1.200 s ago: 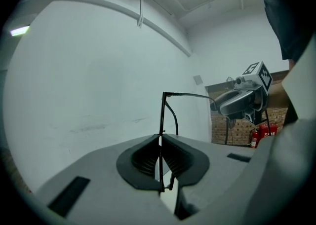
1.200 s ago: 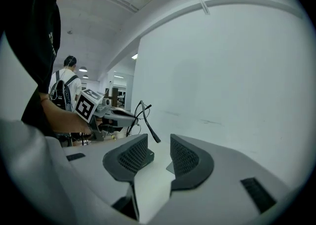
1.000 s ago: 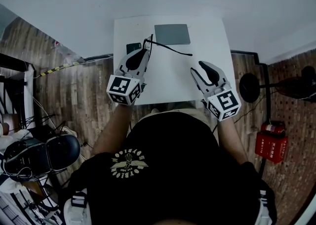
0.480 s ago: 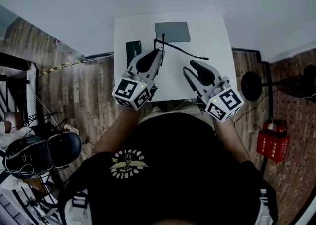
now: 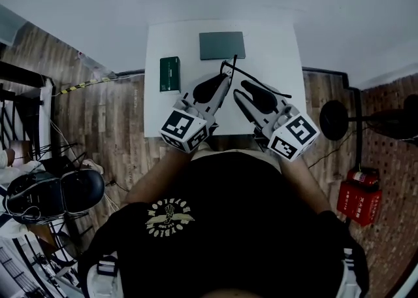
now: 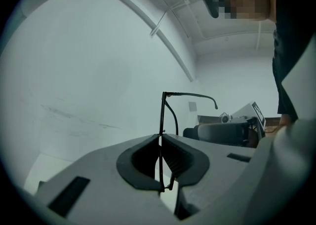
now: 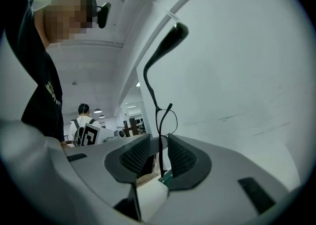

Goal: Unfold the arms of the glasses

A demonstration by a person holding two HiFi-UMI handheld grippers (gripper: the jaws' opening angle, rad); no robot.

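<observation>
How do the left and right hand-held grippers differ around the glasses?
The left hand-held gripper is shut on the glasses; on the right hand-held gripper the jaws are closing, with the glasses between, not pinched. Seen from the head, the left slants rightward, the right leftward. Both reach the same glasses.

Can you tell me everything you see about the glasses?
The glasses are thin and black and look like wire. They are held over the white table. One arm is unfolded and sticks out sideways, ending in a curved tip. The left gripper pinches the frame tight. The right gripper has its jaws closing around another thin part, not pressing it yet.
</observation>
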